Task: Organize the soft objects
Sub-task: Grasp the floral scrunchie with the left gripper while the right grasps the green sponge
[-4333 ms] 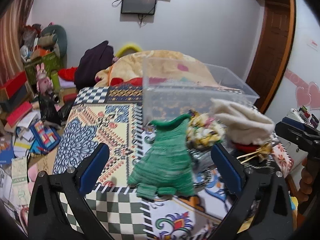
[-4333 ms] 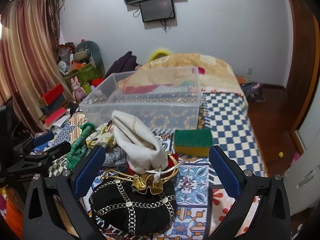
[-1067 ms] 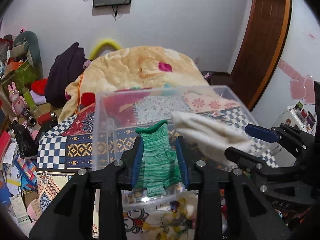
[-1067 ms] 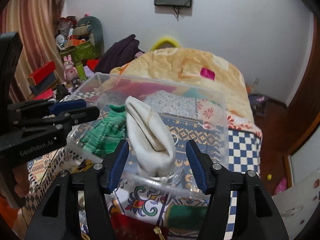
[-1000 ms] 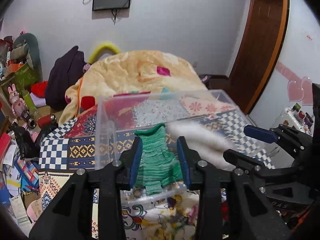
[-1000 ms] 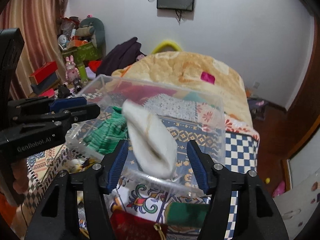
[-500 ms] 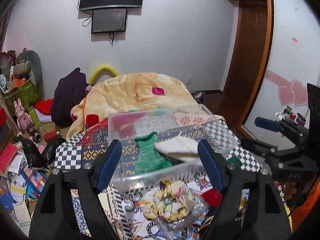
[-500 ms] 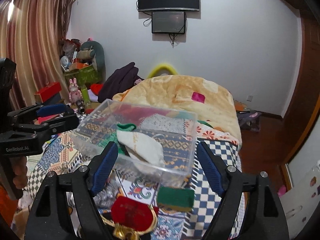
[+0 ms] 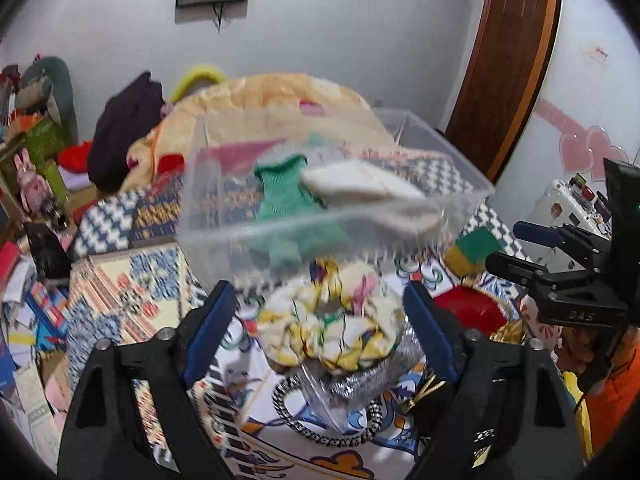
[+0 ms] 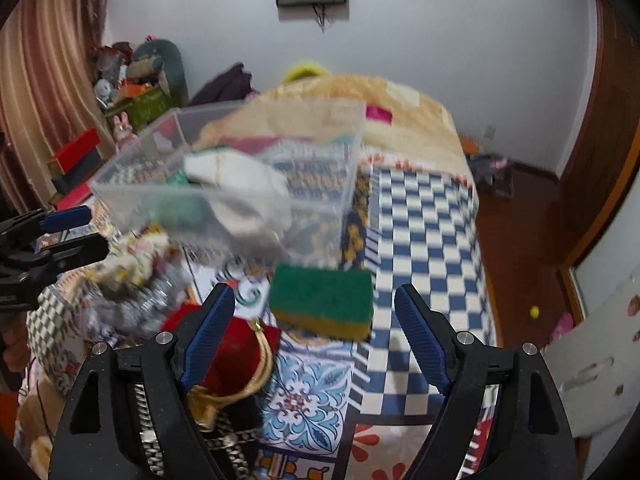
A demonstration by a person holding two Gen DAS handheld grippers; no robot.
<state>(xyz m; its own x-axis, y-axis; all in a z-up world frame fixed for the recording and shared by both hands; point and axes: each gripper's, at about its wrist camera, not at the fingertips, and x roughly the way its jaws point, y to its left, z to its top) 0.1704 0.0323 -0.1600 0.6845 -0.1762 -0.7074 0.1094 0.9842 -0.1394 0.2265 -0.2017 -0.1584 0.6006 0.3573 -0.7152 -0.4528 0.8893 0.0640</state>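
A clear plastic bin (image 9: pixel 472 188) (image 10: pixel 352 148) on the patterned bed holds a green knit glove (image 9: pixel 286 196) and a cream cloth pouch (image 9: pixel 360 188) (image 10: pixel 240 176). My left gripper (image 9: pixel 316 328) is open and empty, its fingers on either side of a yellow floral scrunchie (image 9: pixel 332 332) lying on a silver mesh item (image 9: pixel 360 380). My right gripper (image 10: pixel 310 336) is open and empty, just before a green and yellow sponge (image 10: pixel 322 300). It also shows in the left wrist view (image 9: pixel 474 248). A red pouch (image 10: pixel 236 352) lies at my right gripper's left finger.
A black bag with a chain strap (image 9: pixel 320 432) lies at the front. A folded orange blanket (image 10: pixel 360 96) lies behind the bin. Cluttered boxes and toys (image 9: pixel 32 148) fill the floor at the left. A wooden door (image 9: pixel 508 56) is at the right.
Both grippers let go of the glove and the pouch, which now lie in the bin. Both have opened wide and come down toward the scrunchie and the sponge.
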